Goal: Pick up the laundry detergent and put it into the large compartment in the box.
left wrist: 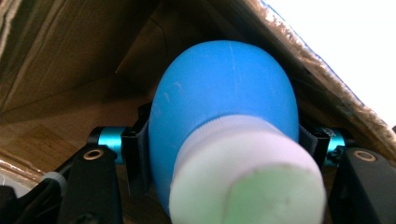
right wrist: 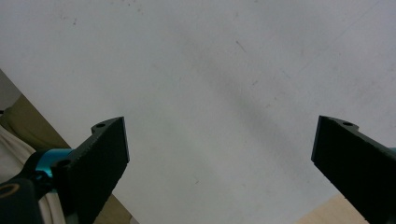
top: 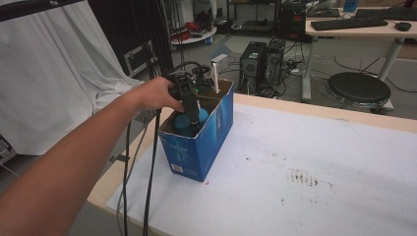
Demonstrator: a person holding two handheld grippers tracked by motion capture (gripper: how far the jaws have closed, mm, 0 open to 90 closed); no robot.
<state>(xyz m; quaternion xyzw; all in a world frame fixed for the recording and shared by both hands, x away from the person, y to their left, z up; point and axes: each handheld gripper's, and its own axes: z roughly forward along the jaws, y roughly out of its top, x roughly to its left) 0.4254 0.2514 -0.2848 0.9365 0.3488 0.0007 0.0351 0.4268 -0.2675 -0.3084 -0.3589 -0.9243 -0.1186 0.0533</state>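
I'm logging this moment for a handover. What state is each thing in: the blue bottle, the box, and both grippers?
Blue bottle: inside the box, clamped at its sides, white cap on.
Blue cardboard box: upright on the table, top open, a white item sticking up at its far end.
Left gripper: reaching down into the box, shut on the bottle.
Right gripper: jaws wide open, nothing between them, over the white table cover.

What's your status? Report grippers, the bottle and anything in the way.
Left gripper shut on blue bottle, inside the blue cardboard box. Right gripper open, empty, over the white table cover. Box walls close around the bottle.
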